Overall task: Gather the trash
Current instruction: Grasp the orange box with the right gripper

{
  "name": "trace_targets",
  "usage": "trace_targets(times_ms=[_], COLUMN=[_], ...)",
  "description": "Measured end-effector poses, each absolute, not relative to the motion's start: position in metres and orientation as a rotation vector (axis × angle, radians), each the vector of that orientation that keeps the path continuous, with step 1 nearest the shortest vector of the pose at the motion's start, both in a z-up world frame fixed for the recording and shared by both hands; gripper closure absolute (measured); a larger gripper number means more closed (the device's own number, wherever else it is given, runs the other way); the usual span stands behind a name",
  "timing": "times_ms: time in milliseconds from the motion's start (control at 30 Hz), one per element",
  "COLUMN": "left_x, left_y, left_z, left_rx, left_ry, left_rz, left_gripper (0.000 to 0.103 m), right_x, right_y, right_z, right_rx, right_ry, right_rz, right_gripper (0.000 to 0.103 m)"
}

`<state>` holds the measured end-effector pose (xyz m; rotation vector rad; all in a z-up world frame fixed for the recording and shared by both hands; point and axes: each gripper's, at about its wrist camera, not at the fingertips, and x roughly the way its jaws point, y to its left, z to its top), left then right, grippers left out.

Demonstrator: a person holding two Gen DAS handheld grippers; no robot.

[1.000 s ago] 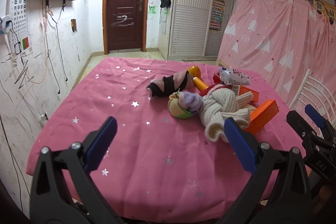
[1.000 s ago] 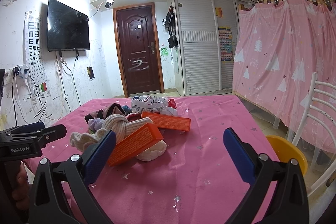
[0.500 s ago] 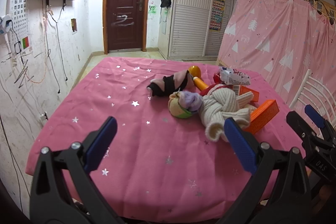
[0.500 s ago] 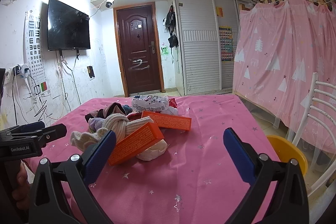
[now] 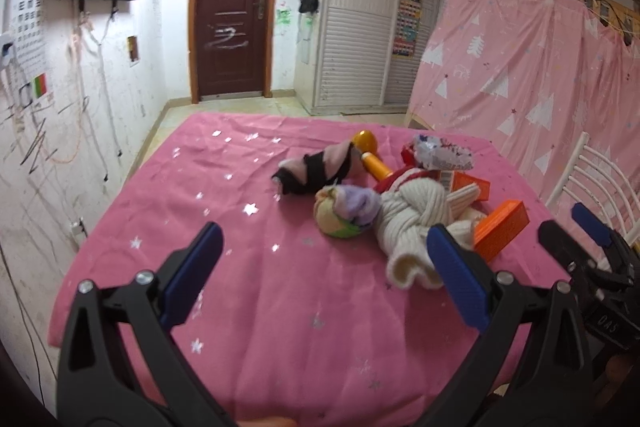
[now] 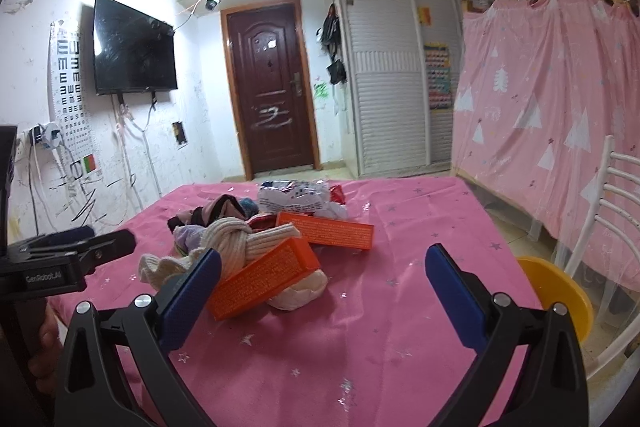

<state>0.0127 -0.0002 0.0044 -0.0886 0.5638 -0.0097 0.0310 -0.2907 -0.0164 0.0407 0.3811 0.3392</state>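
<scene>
- The left gripper (image 5: pixel 324 269) hovers over the near half of the desk (image 5: pixel 224 195) with its jaws wide and nothing between them; the right gripper (image 6: pixel 322 281) likewise stands wide and empty at the near edge.
- The trash sits in one heap right of centre: a near orange box (image 6: pixel 264 277) leaning on a cream knotted sock (image 6: pixel 236 241), a far orange box (image 6: pixel 332 229) behind it, and a crinkled foil wrapper (image 6: pixel 294 197) at the far side.
- Nothing looks collected yet; judging by the layout, the near orange box is the easiest first pick for the right gripper.
- Risk: boxes and socks touch and overlap, so closing on the tilted box could drag the knotted sock along or tip the box off its perch.
- Risk: the two grippers stand near each other at the heap's near side, so reaching together could make them collide.
- Only the left view shows the striped pink-and-black sock (image 5: pixel 320 169), the orange bottle (image 5: pixel 370 155) and the green-and-purple bundle (image 5: pixel 346 213) clearly.
- Only the right view shows the yellow bin (image 6: pixel 560 297) beside the white chair (image 6: pixel 600 227), off the desk's right edge; it is probably where the trash goes.
</scene>
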Motion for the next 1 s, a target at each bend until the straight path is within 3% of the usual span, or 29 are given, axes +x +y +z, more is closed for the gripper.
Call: trace_targets(times_ms=[300, 433, 600, 667, 733, 800, 900, 1000], left_x=[0.068, 0.087, 0.106, 0.110, 0.111, 0.110, 0.107, 0.107], left_y=[0.002, 0.004, 0.010, 0.009, 0.006, 0.002, -0.004, -0.005], left_z=[0.000, -0.005, -0.016, -0.020, -0.024, -0.025, -0.025, -0.027], left_rx=[-0.147, -0.165, -0.228, -0.243, -0.250, -0.241, -0.226, -0.242], left_ry=[0.712, 0.744, 0.798, 0.815, 0.823, 0.811, 0.793, 0.790], left_rz=[-0.108, -0.126, -0.165, -0.177, -0.182, -0.192, -0.196, -0.196], left_gripper=[0.006, 0.019, 0.027, 0.029, 0.035, 0.041, 0.062, 0.071], right_x=[0.059, 0.067, 0.081, 0.082, 0.083, 0.084, 0.081, 0.078], right_y=[-0.273, -0.271, -0.275, -0.275, -0.274, -0.273, -0.275, -0.277], right_z=[-0.031, -0.033, -0.037, -0.037, -0.038, -0.041, -0.040, -0.035], right_rx=[0.095, 0.123, 0.171, 0.182, 0.184, 0.186, 0.191, 0.190], right_ry=[0.542, 0.580, 0.613, 0.617, 0.626, 0.633, 0.614, 0.588], right_rz=[0.467, 0.480, 0.469, 0.478, 0.484, 0.487, 0.482, 0.486], right_gripper=[0.008, 0.008, 0.009, 0.020, 0.043, 0.049, 0.059, 0.065])
